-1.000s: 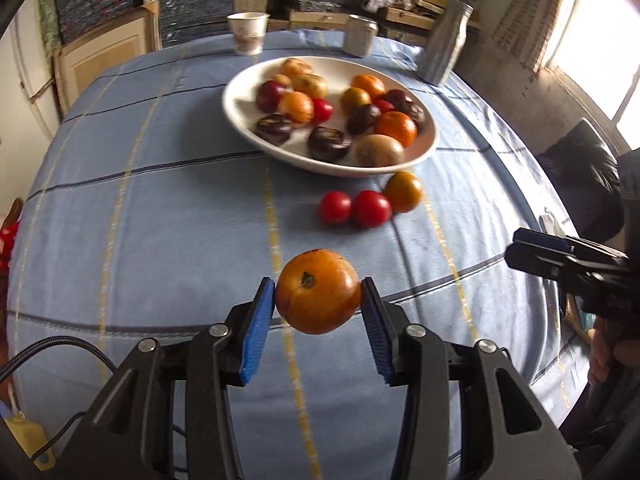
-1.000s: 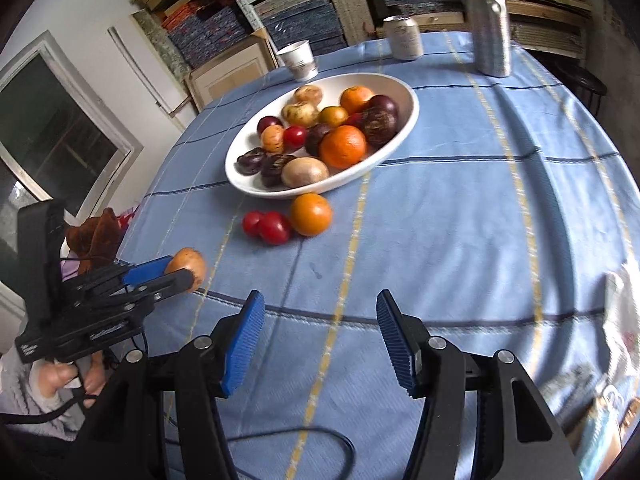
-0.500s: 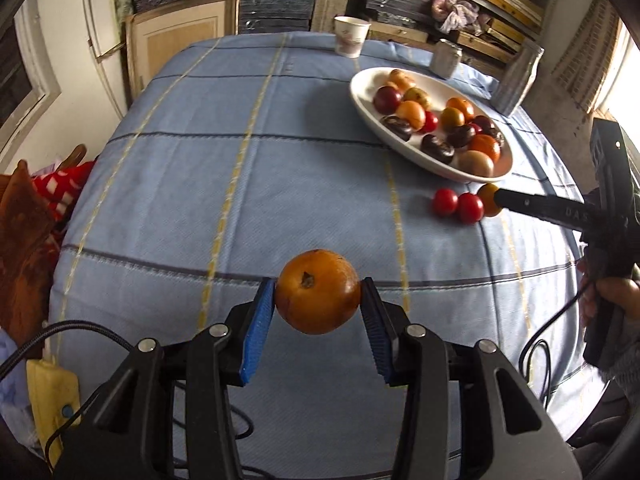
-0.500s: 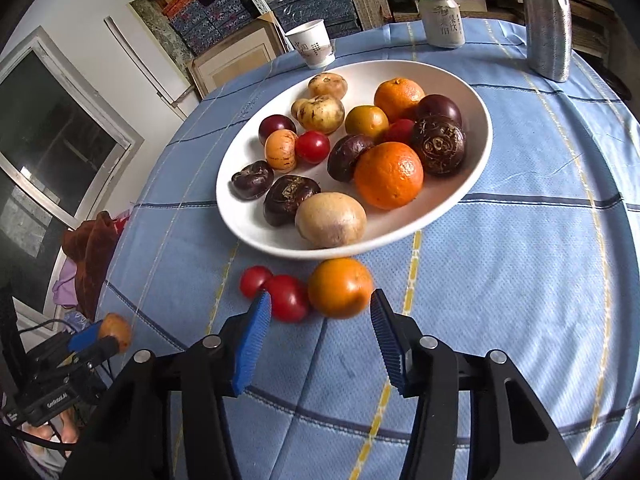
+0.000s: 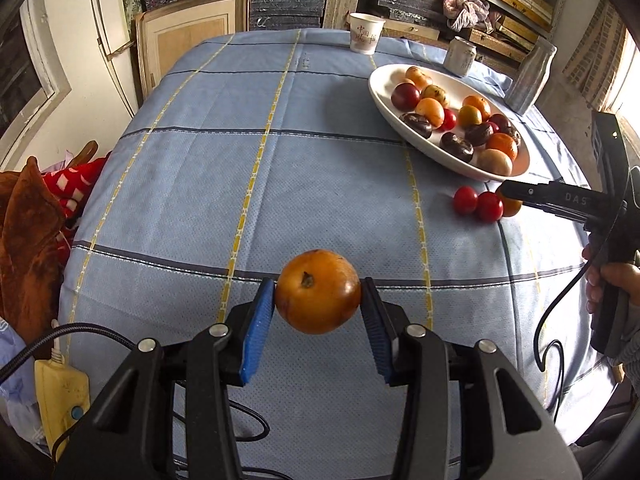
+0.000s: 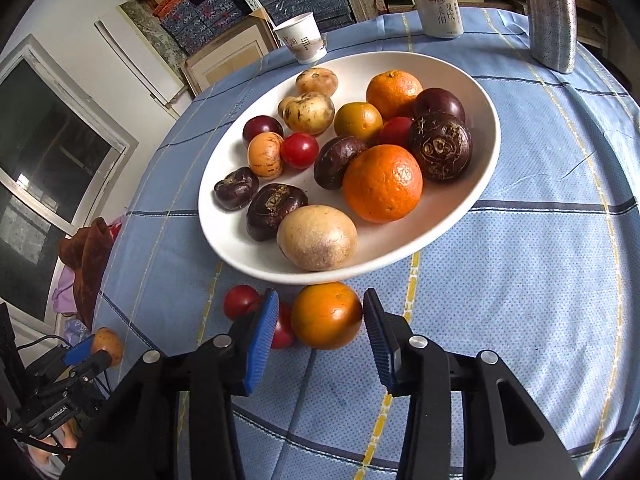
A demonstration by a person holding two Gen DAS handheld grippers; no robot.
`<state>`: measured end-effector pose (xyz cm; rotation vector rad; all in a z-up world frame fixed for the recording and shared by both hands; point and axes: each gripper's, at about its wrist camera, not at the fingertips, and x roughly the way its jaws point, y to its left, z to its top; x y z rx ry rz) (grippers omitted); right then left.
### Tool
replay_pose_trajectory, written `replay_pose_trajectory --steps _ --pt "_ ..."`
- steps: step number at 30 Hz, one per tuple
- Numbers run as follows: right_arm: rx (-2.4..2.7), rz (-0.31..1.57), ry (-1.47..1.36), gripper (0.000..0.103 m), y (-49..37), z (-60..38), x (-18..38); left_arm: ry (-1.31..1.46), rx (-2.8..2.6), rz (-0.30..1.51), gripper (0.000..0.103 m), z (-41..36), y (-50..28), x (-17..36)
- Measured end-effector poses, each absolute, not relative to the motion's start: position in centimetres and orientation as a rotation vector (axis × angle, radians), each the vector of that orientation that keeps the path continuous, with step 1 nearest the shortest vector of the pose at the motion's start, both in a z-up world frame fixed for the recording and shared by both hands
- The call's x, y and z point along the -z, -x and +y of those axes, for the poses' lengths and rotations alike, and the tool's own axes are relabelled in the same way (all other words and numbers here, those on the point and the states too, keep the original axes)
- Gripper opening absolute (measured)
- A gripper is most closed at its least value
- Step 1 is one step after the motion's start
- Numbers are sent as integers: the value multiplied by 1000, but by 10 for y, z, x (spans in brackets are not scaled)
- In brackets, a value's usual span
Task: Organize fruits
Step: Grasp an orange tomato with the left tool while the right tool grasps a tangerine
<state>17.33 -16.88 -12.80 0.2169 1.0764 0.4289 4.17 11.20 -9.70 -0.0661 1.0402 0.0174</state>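
Observation:
My left gripper [image 5: 318,312] is shut on an orange-brown fruit [image 5: 318,291] and holds it above the blue cloth at the table's near left; it shows small in the right wrist view [image 6: 105,345]. My right gripper [image 6: 320,320] is open, with its pads on either side of an orange fruit [image 6: 327,315] that lies on the cloth just in front of the white oval plate [image 6: 456,224]. Two red tomatoes [image 6: 240,301] lie to that fruit's left. The plate holds several oranges, dark purple fruits, pale round fruits and tomatoes. In the left wrist view the right gripper [image 5: 516,192] reaches that loose fruit [image 5: 512,207].
A paper cup [image 6: 302,38], a drink can [image 6: 439,10] and a silver bottle [image 6: 551,14] stand behind the plate. Shelves of stacked books line the back wall. A brown and red cloth [image 5: 28,216] hangs at the table's left edge. A yellow power strip [image 5: 60,400] lies near me.
My right gripper has moved forward and down until its open pads flank the orange fruit on the cloth. My left gripper has drawn back and left, still holding its fruit.

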Motion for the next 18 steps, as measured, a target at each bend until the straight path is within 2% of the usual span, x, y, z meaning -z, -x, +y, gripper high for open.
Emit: replay_pose_trajectory --steps 3,18 --pt "-429 1084 -211 39 -174 -168 131 58 -15 1043 43 111 -43 98" --pt "-424 1077 -185 38 -136 -181 126 44 58 1083 43 92 -54 113"
